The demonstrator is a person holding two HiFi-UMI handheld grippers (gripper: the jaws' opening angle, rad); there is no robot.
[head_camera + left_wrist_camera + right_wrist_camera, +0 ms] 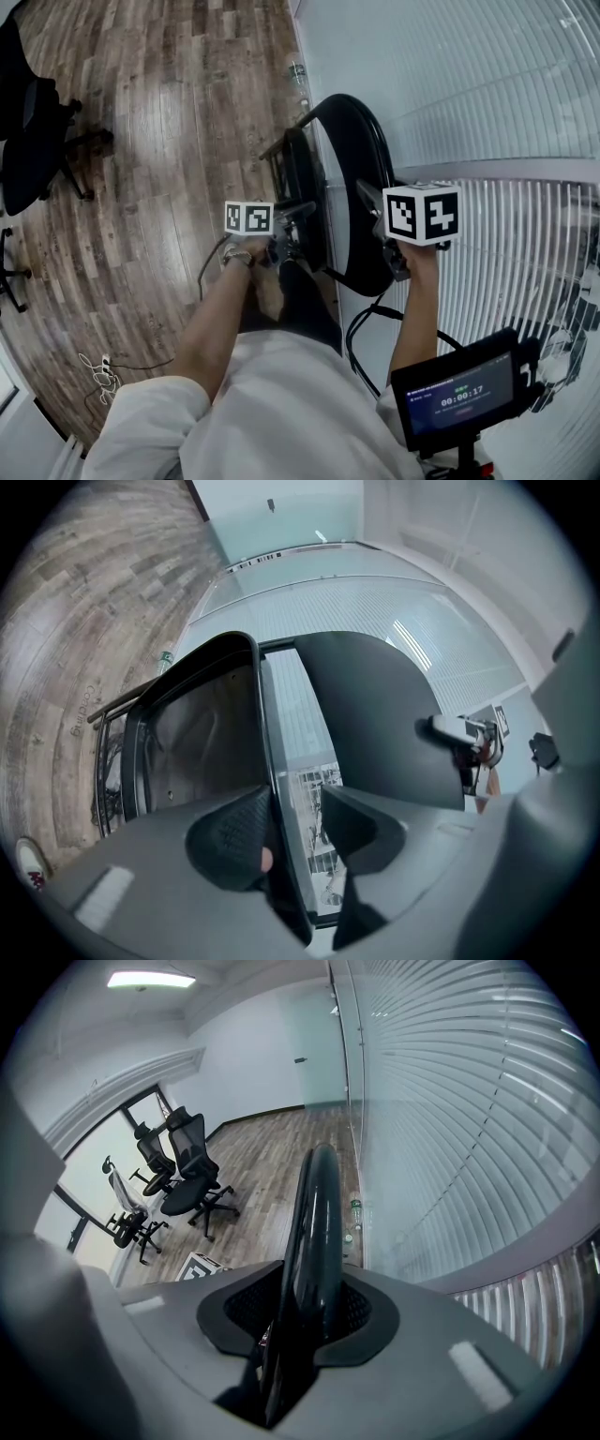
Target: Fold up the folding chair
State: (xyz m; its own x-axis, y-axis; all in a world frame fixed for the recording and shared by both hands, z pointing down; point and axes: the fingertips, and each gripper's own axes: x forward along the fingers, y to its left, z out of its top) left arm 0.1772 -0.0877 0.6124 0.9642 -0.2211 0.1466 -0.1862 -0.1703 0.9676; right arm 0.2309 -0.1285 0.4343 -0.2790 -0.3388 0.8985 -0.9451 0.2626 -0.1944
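Beside the striped glass wall at right, a black hard-shelled folding chair (pixel 354 178) stands nearly flat on the wood floor (pixel 159 141). Its curved back rim is clamped in the right hand-held gripper (pixel 309 1312). The left hand-held gripper (pixel 298 827) loosely straddles the thin seat edge. The chair looks stiff, smooth and fairly heavy, so the rims are likely the best holds.

White shirt (pixel 281 412), silvery wristband (pixel 236 255), 2 grey tongs (pixel 295 832) (pixel 305 1312), marker cubes (pixel 423 213)

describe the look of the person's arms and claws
White short sleeves; a silvery wristband on the left wrist. Left claw and right claw are grey with dark textured pads, each topped by a white cube with black square markers. A black cable loops below the right arm.
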